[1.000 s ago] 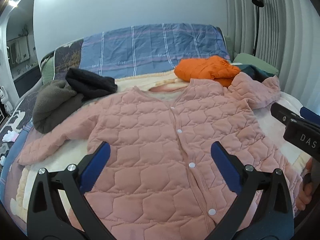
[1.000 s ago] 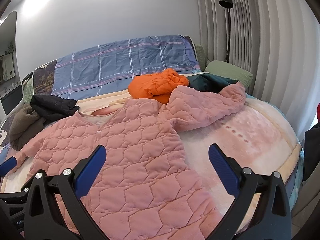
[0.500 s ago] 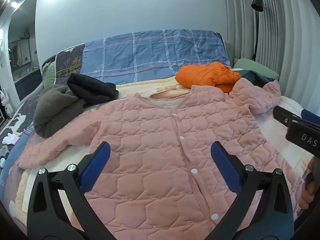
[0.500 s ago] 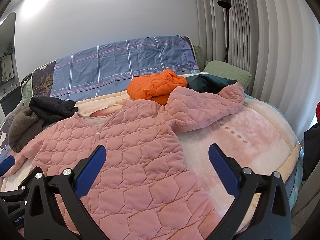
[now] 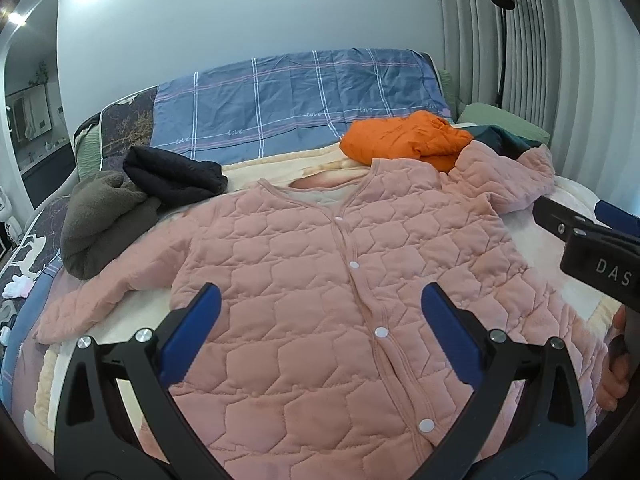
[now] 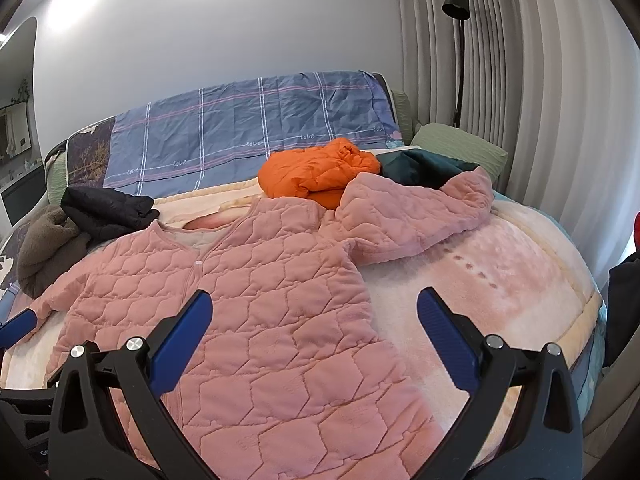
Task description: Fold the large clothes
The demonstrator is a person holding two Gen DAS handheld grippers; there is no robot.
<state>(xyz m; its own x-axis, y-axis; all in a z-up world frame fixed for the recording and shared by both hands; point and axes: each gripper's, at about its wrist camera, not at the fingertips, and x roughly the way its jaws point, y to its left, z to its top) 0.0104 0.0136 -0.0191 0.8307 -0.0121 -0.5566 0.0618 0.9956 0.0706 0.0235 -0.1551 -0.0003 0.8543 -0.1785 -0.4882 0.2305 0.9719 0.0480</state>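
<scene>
A pink quilted jacket (image 5: pixel 320 280) lies flat and buttoned on the bed, front up, both sleeves spread out. It also shows in the right wrist view (image 6: pixel 260 300). Its right sleeve (image 6: pixel 416 216) lies angled up toward the far right. Its left sleeve (image 5: pixel 100 300) reaches the bed's left side. My left gripper (image 5: pixel 320 320) is open and empty above the jacket's lower front. My right gripper (image 6: pixel 314 326) is open and empty above the jacket's lower right side. The right gripper's body shows at the right edge of the left wrist view (image 5: pixel 592 248).
An orange jacket (image 5: pixel 404 140) lies at the jacket's collar end, beside a dark green garment (image 6: pixel 420 166). A black garment (image 5: pixel 172 176) and a grey-brown fleece (image 5: pixel 104 224) lie at the left. A blue checked cover (image 5: pixel 300 100) lies behind. A floor lamp (image 6: pixel 456 40) stands by the curtains.
Both grippers have tilted or drawn back slightly, so the jacket sits a little lower in both views. Nothing was grasped or moved.
</scene>
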